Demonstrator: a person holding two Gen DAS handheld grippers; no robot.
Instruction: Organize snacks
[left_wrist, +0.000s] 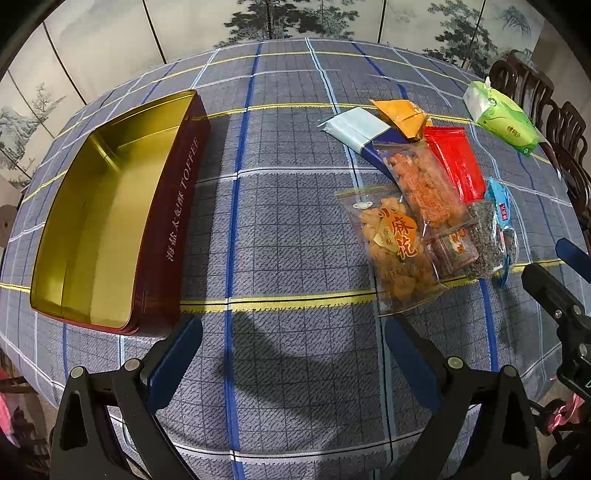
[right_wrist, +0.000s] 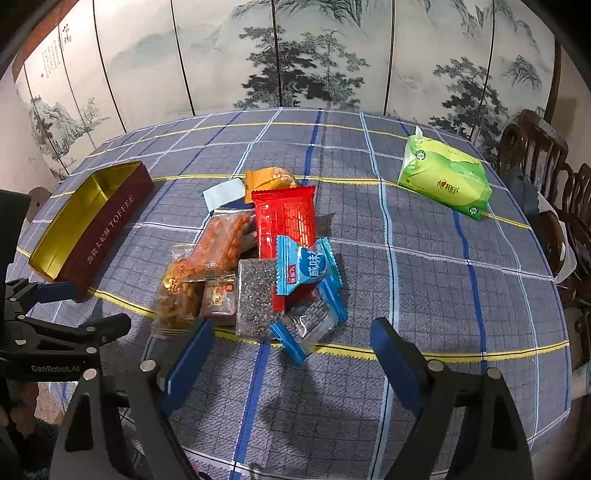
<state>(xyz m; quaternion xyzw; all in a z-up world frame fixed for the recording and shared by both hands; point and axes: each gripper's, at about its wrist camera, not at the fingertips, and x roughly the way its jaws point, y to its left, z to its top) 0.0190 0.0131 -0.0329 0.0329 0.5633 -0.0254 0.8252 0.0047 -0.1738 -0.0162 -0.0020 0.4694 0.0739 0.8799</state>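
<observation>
Right claw: right gripper, black arms with blue pads, jaws spread wide, nothing between them, low centre of right wrist view
Left claw: left gripper, same build, jaws apart, empty, bottom of left wrist view
Snack pile: heap of wrapped snacks just above right gripper's pads, mid-frame; in left wrist view it sits right of centre, above the right pad
Nearest packet: blue-and-clear plastic wrapper at pile's lower edge, closest to right gripper
Tin: open dark red metal tin with gold inside, left of frame, apart from pile, just above the left pad
Tin text: "TOFFEE" plus Chinese characters on its side
Other writing: "GenRobot.AI" on left gripper body, seen lower left in right wrist view
Tissue pack: green soft pack, upper right, well apart
Surface: blue-grey checked tablecloth
</observation>
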